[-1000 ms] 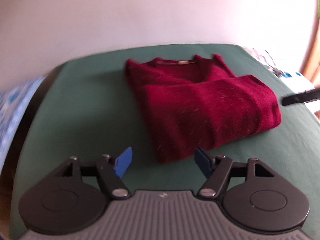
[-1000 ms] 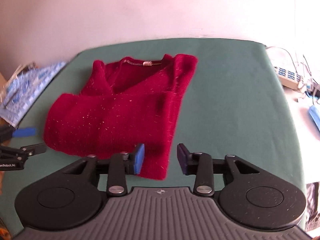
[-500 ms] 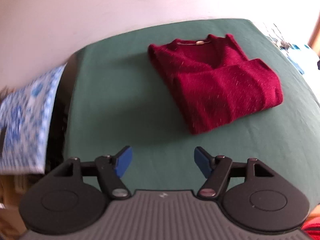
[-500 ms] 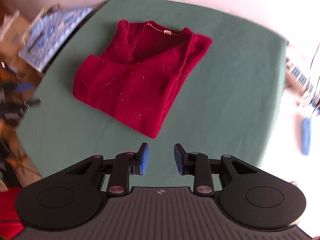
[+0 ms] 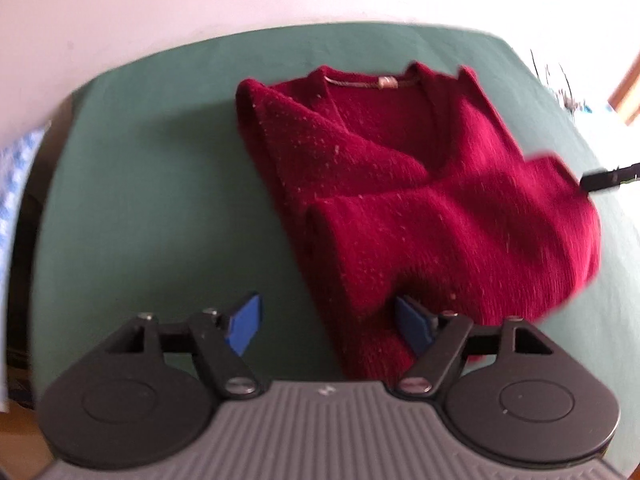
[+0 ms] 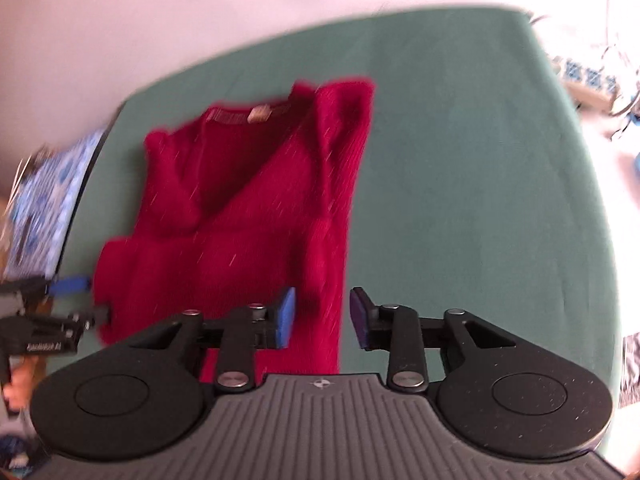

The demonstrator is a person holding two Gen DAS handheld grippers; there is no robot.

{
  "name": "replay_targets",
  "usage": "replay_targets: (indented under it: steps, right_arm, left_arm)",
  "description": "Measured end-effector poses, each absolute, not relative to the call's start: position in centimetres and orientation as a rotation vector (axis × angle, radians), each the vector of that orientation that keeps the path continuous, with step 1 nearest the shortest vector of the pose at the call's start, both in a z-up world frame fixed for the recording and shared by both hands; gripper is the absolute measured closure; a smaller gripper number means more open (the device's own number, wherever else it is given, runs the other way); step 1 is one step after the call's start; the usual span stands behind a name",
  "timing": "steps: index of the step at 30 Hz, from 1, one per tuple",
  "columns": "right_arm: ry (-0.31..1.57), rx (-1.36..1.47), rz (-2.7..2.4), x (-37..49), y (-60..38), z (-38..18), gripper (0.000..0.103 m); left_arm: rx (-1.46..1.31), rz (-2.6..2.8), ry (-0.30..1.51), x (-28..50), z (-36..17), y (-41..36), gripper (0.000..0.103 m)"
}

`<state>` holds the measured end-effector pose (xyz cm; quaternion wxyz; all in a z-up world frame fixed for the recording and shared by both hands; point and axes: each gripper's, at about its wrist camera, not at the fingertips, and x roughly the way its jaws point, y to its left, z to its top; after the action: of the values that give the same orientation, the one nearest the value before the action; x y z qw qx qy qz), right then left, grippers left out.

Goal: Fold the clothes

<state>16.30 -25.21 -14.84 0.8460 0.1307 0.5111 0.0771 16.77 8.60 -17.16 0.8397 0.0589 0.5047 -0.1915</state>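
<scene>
A dark red knitted sweater [image 5: 420, 208] lies folded on the green table [image 5: 160, 200], collar at the far side. My left gripper [image 5: 329, 330] is open at the sweater's near left corner; the thick folded edge sits between its blue pads without being squeezed. In the right wrist view the left gripper [image 6: 80, 300] shows at the sweater's [image 6: 248, 216] left edge. My right gripper [image 6: 322, 318] hangs over the near right edge. Its jaws are closing, the edge lies in the gap, and the pads do not press it. One dark right fingertip [image 5: 608, 178] shows beside the sweater.
A blue patterned cloth [image 6: 52, 200] lies off the table's left side. A white power strip with cables [image 6: 588, 80] sits past the right edge. A pale wall stands behind the table. A person's hand [image 6: 16, 384] holds the left gripper's handle.
Both grippers drew back from the sweater, then came in again; its near corners now lie between the jaws. The right jaws have narrowed. The sweater itself has not moved.
</scene>
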Motion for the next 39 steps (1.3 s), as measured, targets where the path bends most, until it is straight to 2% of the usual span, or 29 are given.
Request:
replay_targets:
  steps: [2, 7, 8, 9, 11, 14, 20, 22, 24, 26, 29, 34, 37, 39]
  right_arm:
    - [1.061, 0.303, 0.167, 16.8, -25.6, -15.9, 0.083]
    - [1.028, 0.338, 0.198, 17.0, -25.1, -18.7, 0.085]
    - [1.024, 0.336, 0.193, 16.9, -25.1, -18.6, 0.084]
    - [1.024, 0.3, 0.187, 17.0, -24.9, -18.4, 0.083]
    - [1.001, 0.181, 0.158, 17.2, -24.6, -17.0, 0.076]
    - [0.926, 0.189, 0.11, 17.4, -25.6, -14.9, 0.075]
    - [0.987, 0.113, 0.143, 19.8, -22.6, -15.3, 0.076]
    - [0.994, 0.068, 0.118, 20.1, -21.6, -15.9, 0.076]
    - [0.99, 0.037, 0.101, 20.1, -21.0, -16.4, 0.076]
    - [0.982, 0.017, 0.097, 20.4, -20.6, -16.8, 0.076]
    - [0.961, 0.029, 0.083, 20.6, -20.5, -17.7, 0.076]
    - [0.942, 0.031, 0.059, 21.0, -20.1, -18.3, 0.076]
    - [0.938, 0.021, 0.032, 21.3, -20.1, -17.9, 0.069]
    - [0.918, 0.048, 0.015, 21.1, -20.8, -17.1, 0.069]
  left_arm:
    - [0.133, -0.408, 1.026, 17.0, -17.4, 8.3, 0.032]
    - [0.065, -0.435, 0.987, 16.8, -19.1, 9.3, 0.027]
    - [0.048, -0.429, 0.999, 17.0, -19.1, 9.7, 0.023]
    - [0.022, -0.428, 1.012, 17.1, -18.7, 10.2, 0.024]
    - [-0.027, -0.433, 1.009, 16.9, -17.6, 11.2, 0.036]
    - [0.031, -0.414, 0.928, 16.0, -15.4, 11.0, 0.039]
    - [0.136, -0.35, 0.909, 18.0, -16.5, 7.8, 0.037]
    - [0.125, -0.33, 0.912, 18.5, -17.3, 7.4, 0.034]
    - [0.097, -0.31, 0.91, 18.7, -17.9, 8.0, 0.021]
    - [0.076, -0.282, 0.907, 18.7, -18.6, 8.6, 0.016]
    - [0.0, -0.276, 0.913, 18.5, -19.4, 9.5, 0.016]
    - [0.066, -0.275, 0.875, 18.1, -19.2, 8.5, 0.016]
    - [0.06, -0.286, 0.876, 18.2, -18.7, 8.8, 0.018]
    - [0.066, -0.298, 0.865, 18.1, -17.9, 9.0, 0.022]
